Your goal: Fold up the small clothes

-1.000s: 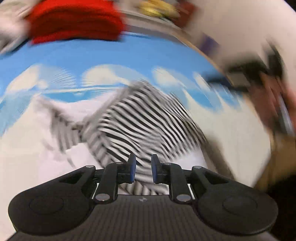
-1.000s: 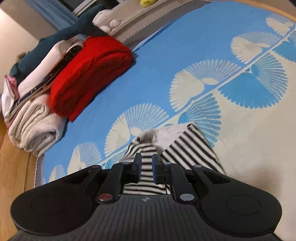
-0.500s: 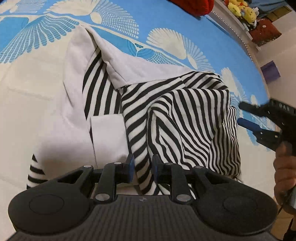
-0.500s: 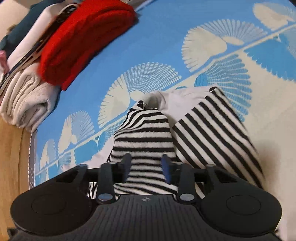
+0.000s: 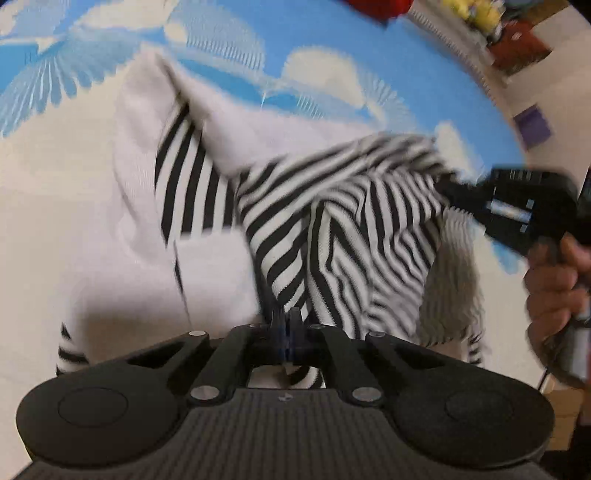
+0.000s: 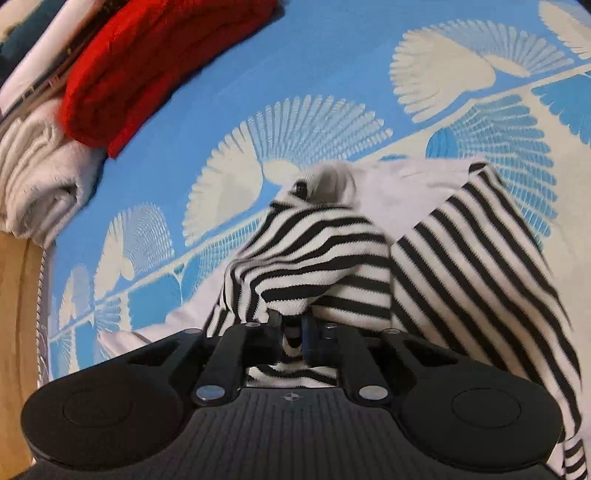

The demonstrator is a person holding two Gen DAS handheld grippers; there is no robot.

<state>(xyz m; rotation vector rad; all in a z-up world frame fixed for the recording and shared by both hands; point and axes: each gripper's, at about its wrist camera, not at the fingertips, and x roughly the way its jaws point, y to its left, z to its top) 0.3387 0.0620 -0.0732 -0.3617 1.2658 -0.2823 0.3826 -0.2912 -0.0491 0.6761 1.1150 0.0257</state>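
A black-and-white striped garment (image 5: 332, 229) with a plain white lining lies rumpled on the blue and cream patterned bedspread (image 5: 325, 40). My left gripper (image 5: 286, 328) is shut on the near edge of the striped cloth. My right gripper (image 6: 293, 326) is shut on a bunched fold of the same garment (image 6: 314, 254). In the left wrist view the right gripper (image 5: 448, 195) shows at the right, held by a hand, pinching the garment's far side.
A folded red knit (image 6: 147, 62) and a rolled cream towel (image 6: 33, 177) are stacked at the bed's far left edge. A wooden floor strip (image 6: 14, 314) runs beside the bed. Yellow plush toys (image 5: 469, 11) sit beyond the bed's end.
Both grippers have closed on the striped garment. The right gripper moved in from open and apart to pinch the cloth's side; the cloth is bunched up more.
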